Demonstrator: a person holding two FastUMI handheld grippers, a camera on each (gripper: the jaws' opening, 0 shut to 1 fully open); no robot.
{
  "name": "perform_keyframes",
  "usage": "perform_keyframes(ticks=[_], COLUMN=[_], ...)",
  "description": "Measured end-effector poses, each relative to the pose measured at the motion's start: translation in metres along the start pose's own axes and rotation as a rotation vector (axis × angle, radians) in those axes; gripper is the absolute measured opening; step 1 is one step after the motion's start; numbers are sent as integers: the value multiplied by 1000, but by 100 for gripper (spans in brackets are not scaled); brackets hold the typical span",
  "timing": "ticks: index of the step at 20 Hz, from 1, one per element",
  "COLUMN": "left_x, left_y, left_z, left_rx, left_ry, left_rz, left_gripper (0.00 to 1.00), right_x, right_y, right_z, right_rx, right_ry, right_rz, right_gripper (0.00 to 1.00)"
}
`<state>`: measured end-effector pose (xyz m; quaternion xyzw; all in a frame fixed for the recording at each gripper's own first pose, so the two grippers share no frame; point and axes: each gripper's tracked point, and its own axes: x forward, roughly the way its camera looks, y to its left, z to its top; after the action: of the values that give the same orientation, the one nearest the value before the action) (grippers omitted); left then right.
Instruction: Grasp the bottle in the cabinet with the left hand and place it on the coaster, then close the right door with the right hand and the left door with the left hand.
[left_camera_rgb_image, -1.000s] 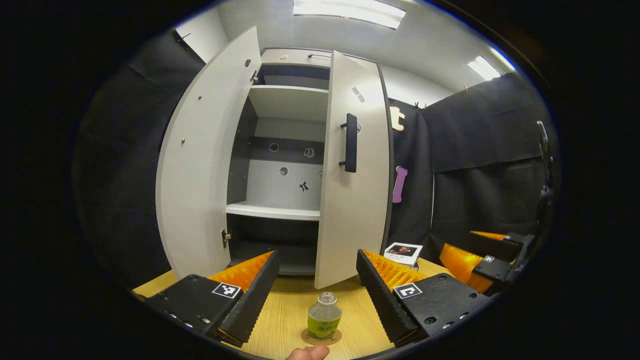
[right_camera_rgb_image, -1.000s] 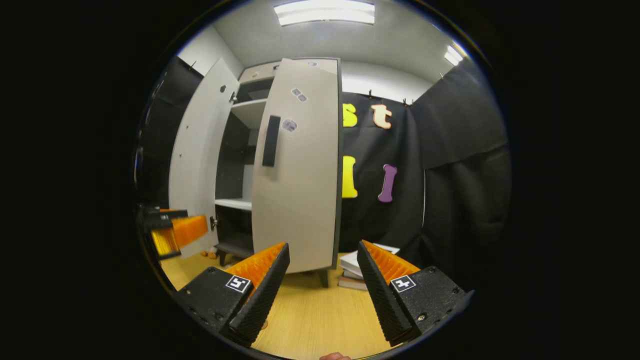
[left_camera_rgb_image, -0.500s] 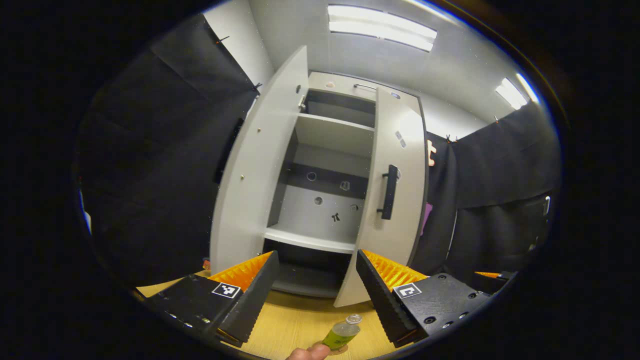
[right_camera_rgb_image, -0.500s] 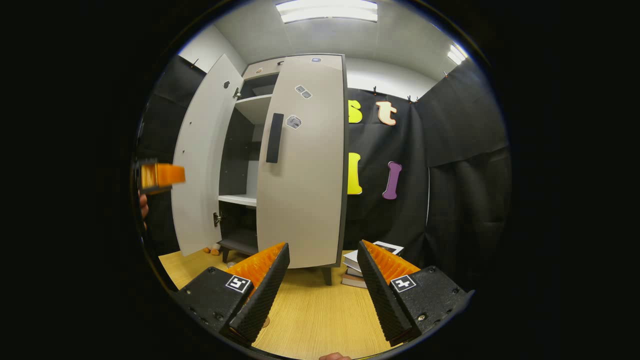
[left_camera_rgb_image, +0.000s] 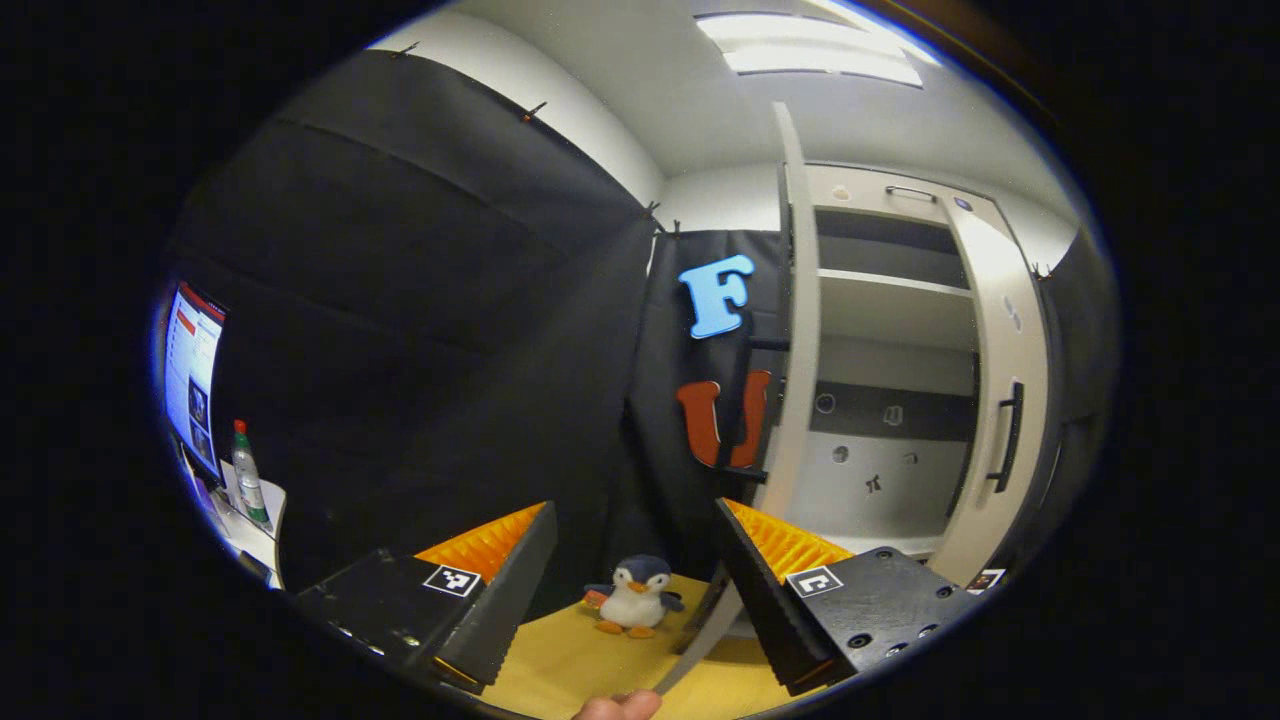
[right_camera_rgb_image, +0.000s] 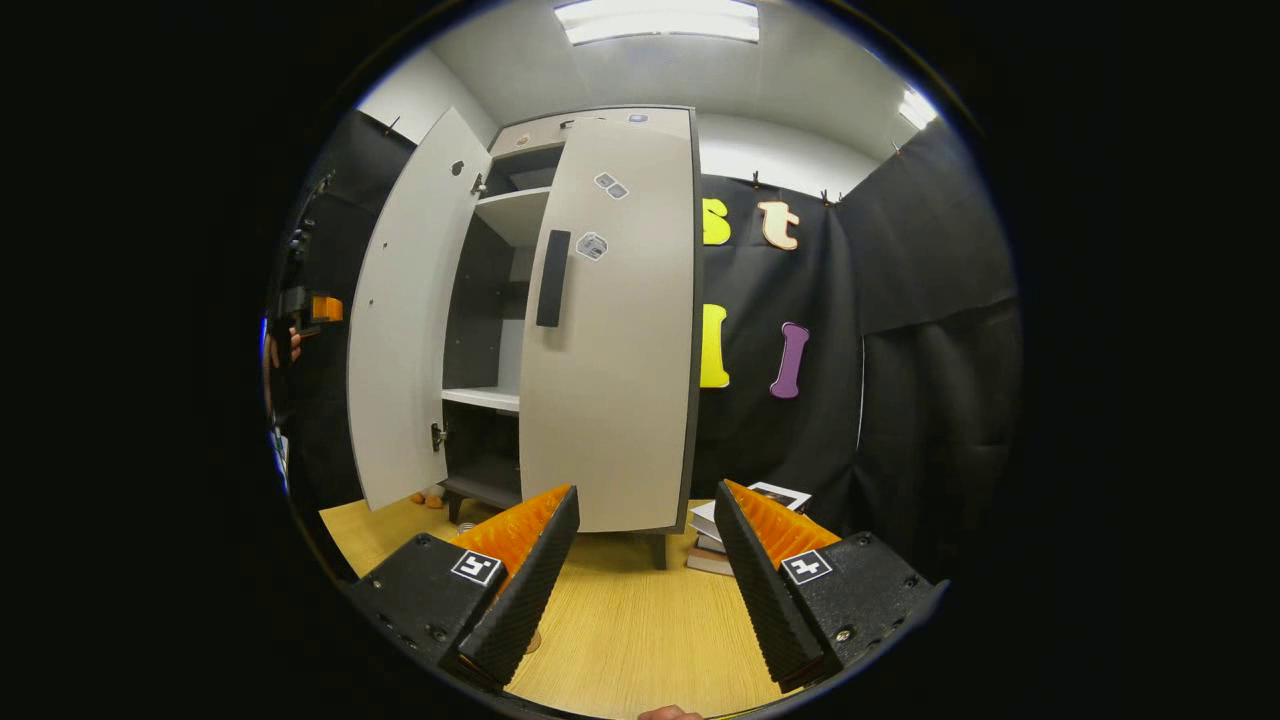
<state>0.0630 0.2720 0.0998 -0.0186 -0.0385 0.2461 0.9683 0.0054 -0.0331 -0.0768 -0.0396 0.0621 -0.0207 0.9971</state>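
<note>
I'm seeing two pale grey doors, left door (right_camera_rgb_image: 405, 320) and right door (right_camera_rgb_image: 615, 340), both hanging ajar. I'm holding left gripper (left_camera_rgb_image: 630, 580) and right gripper (right_camera_rgb_image: 645, 570) wide, gripping nothing.

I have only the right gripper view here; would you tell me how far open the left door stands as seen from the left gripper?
Observer: In the left gripper view the left door appears edge-on, wide open.
Operator: Thank you. Is anything held in the left gripper?
Observer: No, the left gripper is open with nothing between its fingers.
Operator: And what lies ahead of it?
Observer: A toy penguin sits on the table by the door's foot.
</note>
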Motion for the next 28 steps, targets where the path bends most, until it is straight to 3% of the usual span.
perform_keyframes(ticks=[1,2,3,4,10,11,12,13,14,17,18,19,21,23,24,27,28], left_x=[14,23,33,39,60,59,59,57,57,47,42,38,35,30,28,24,19], left_y=[5,6,5,4,7,5,2,-4,-10,-35,-46,-59,-84,-110,-122,-167,-179], left_z=[5,10,16,18,24,23,22,18,16,14,13,13,7,2,-1,-10,-11], left_rx=[-4,-5,-3,3,73,70,60,49,38,42,41,33,-6,-39,-48,-35,-29], left_ry=[-14,-27,-41,-50,-85,-84,-74,-57,-39,-15,-13,-9,15,31,32,56,56], left_rz=[11,13,17,21,49,46,28,8,-16,-102,-129,-155,-202,-257,-286,-399,-434], left_gripper=[100,95,100,95,95,99,94,99,94,93,99,93,93,93,99,94,99], right_x=[-1,-1,-1,-1,5,6,8,9,10,12,13,15,14,9,6,2,1], right_y=[-2,-5,-7,-9,-14,-14,-14,-13,-12,-8,-7,-8,-10,-17,-22,-34,-38], right_z=[0,1,1,2,3,3,4,4,5,6,8,9,8,8,8,8,9], right_rx=[-8,-15,-20,-22,-12,-9,-6,-5,-4,-2,1,3,1,-14,-21,-21,-22], right_ry=[0,1,1,-1,0,2,1,-2,-4,-8,-12,-15,-9,-4,-4,-3,-2], right_rz=[-7,-13,-17,-22,-35,-33,-29,-24,-20,-6,-4,-4,-9,-30,-44,-92,-111], right_gripper=[84,84,84,84,84,84,84,84,84,84,84,84,84,84,84,84,84])
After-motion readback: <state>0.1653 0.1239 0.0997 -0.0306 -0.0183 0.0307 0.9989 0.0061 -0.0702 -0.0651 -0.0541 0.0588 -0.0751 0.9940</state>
